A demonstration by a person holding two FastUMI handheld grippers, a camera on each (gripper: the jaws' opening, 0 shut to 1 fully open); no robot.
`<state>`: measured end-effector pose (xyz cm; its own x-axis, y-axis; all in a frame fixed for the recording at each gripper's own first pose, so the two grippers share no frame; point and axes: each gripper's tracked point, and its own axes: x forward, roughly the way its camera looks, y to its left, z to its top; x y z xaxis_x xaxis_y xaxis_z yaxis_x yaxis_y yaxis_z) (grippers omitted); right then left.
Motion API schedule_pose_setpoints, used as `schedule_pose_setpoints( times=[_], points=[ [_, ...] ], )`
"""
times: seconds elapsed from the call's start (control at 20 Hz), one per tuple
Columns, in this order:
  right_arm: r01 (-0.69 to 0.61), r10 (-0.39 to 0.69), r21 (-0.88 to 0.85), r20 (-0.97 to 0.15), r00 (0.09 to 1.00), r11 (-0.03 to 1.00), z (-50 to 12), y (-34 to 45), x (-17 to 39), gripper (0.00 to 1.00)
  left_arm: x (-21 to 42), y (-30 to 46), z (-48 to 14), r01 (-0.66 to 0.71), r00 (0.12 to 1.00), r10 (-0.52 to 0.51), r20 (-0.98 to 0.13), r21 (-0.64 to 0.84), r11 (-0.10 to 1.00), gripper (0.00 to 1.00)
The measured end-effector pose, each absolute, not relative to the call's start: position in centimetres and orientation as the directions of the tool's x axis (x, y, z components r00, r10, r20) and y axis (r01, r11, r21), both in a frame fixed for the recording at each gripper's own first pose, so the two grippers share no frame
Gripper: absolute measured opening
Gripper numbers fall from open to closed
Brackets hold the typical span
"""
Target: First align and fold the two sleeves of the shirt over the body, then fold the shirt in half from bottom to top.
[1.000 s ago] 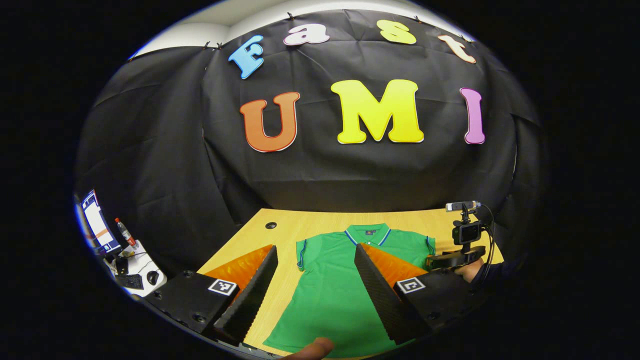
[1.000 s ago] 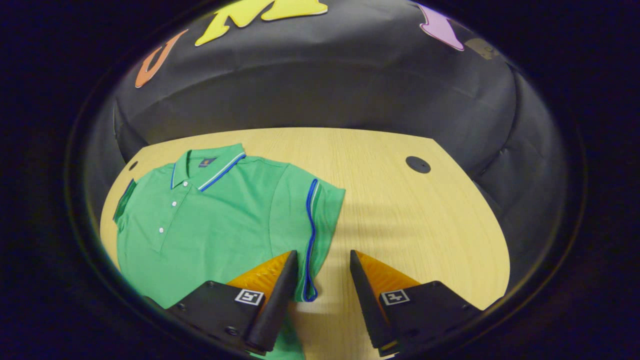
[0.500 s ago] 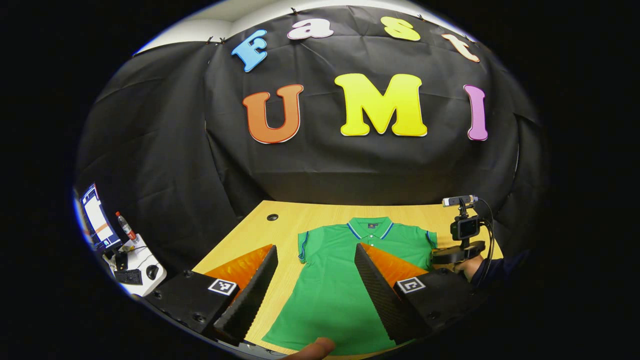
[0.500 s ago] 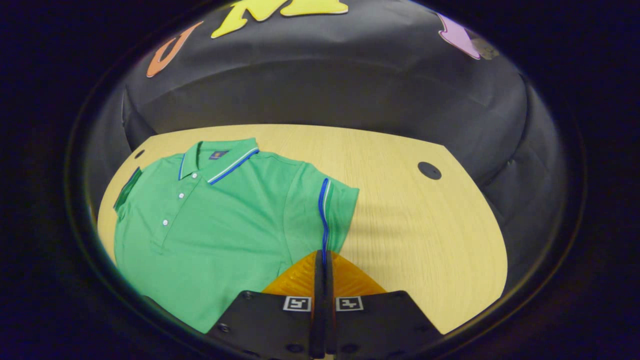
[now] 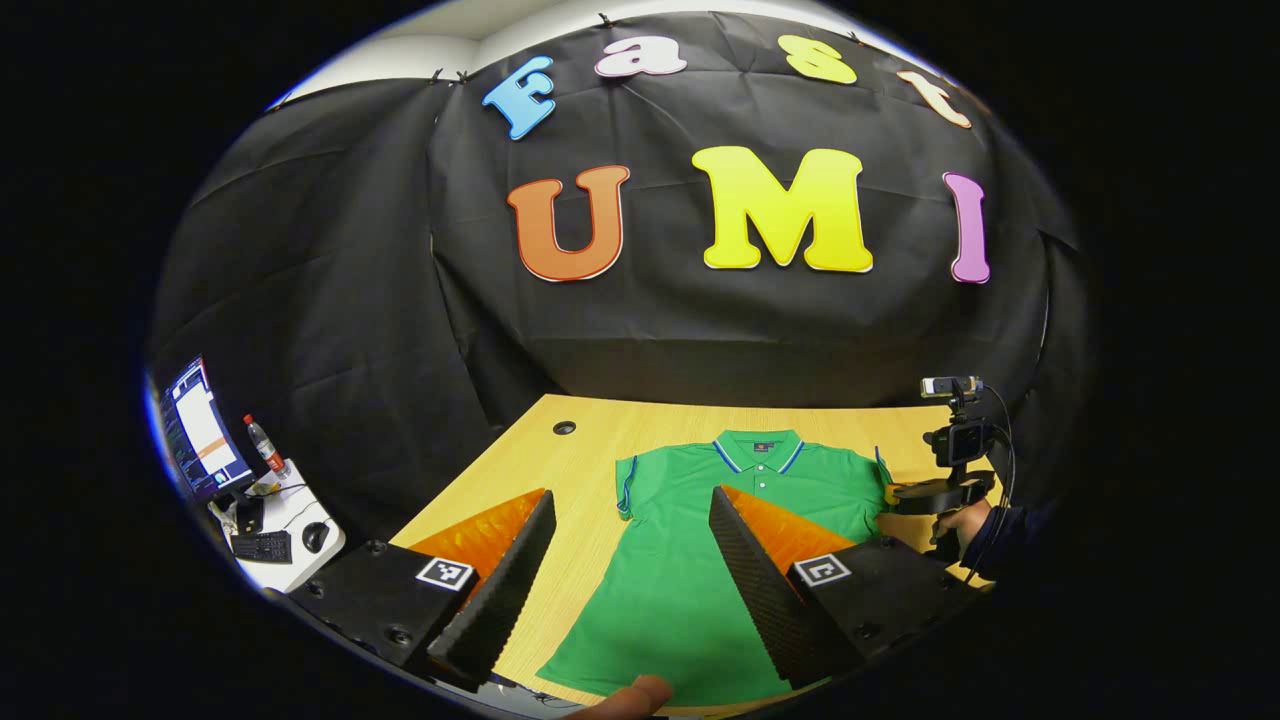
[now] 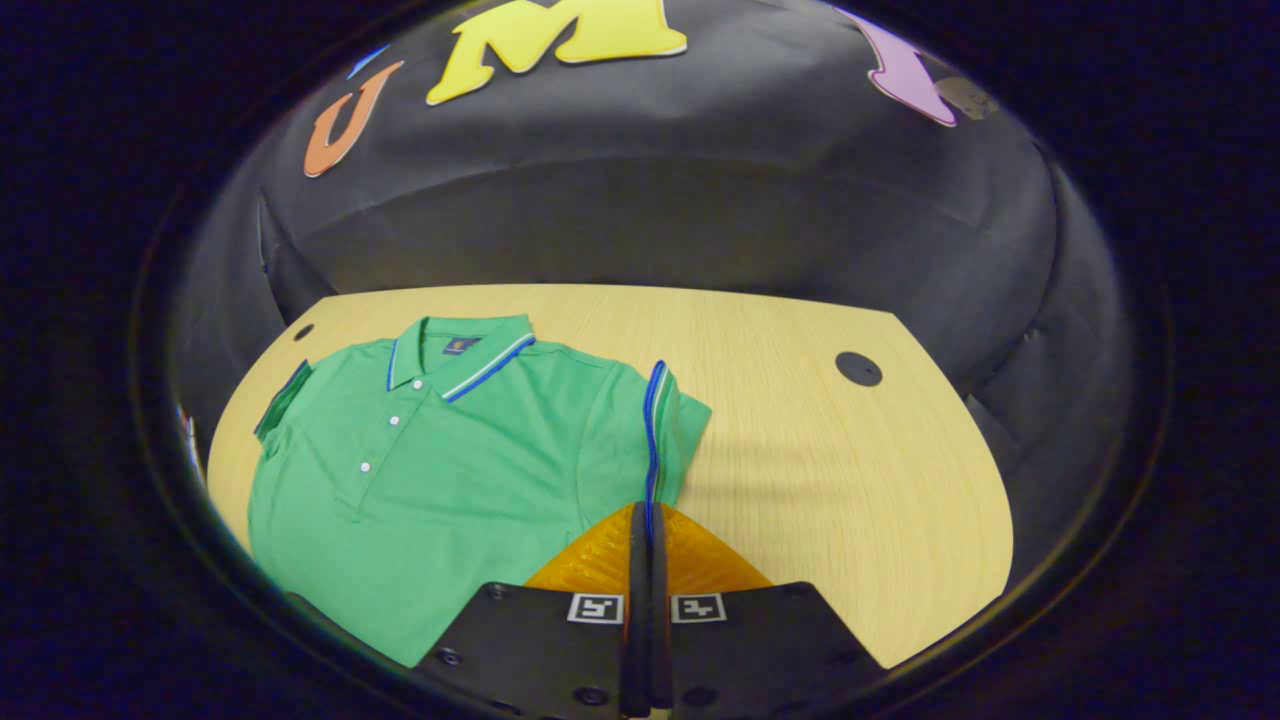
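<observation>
Lying flat on the wooden table (image 6: 820,470), the green polo shirt (image 6: 450,480) has its blue-trimmed sleeve (image 6: 660,440) pinched at 6 o'clock by the right gripper (image 6: 643,530), fingers squeezed together. Left gripper (image 5: 630,540) hangs wide apart above the shirt's lower half.

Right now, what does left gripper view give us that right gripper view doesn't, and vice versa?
Left gripper view alone: the open left gripper over the shirt's lower body, a side desk with monitor and bottle, and a thumb tip.

Right gripper view alone: the right gripper shut on the right sleeve at its blue-striped cuff, seen up close.

Both: the green polo shirt flat on the wooden table.
</observation>
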<state>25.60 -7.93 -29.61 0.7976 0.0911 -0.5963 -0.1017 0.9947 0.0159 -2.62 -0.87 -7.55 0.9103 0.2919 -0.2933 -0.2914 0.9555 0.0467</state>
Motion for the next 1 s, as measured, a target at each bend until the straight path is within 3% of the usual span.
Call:
schedule_pose_setpoints(
  times=[0.45, 0.95, 1.0],
  points=[
    [-0.256, 0.195, -0.035, -0.553, 0.81, 0.966, -27.6, -2.3, 23.9, 0.03, -3.5, -0.5, -7.1, -0.298, 0.913, 0.3, -0.277, 0.05, 0.953, 1.0],
    [-0.288, 0.201, -0.049, -0.603, 0.772, 0.956, -31.0, 1.7, 21.2, 0.0, -5.9, 2.0, -7.4, -0.339, 0.899, 0.329, -0.288, 0.019, 0.941, 1.0],
    [-0.282, 0.197, -0.047, -0.605, 0.771, 0.958, -30.9, 1.9, 21.2, 0.12, -6.2, 2.3, -7.4, -0.339, 0.899, 0.331, -0.288, 0.024, 0.941, 1.0]
  ],
)
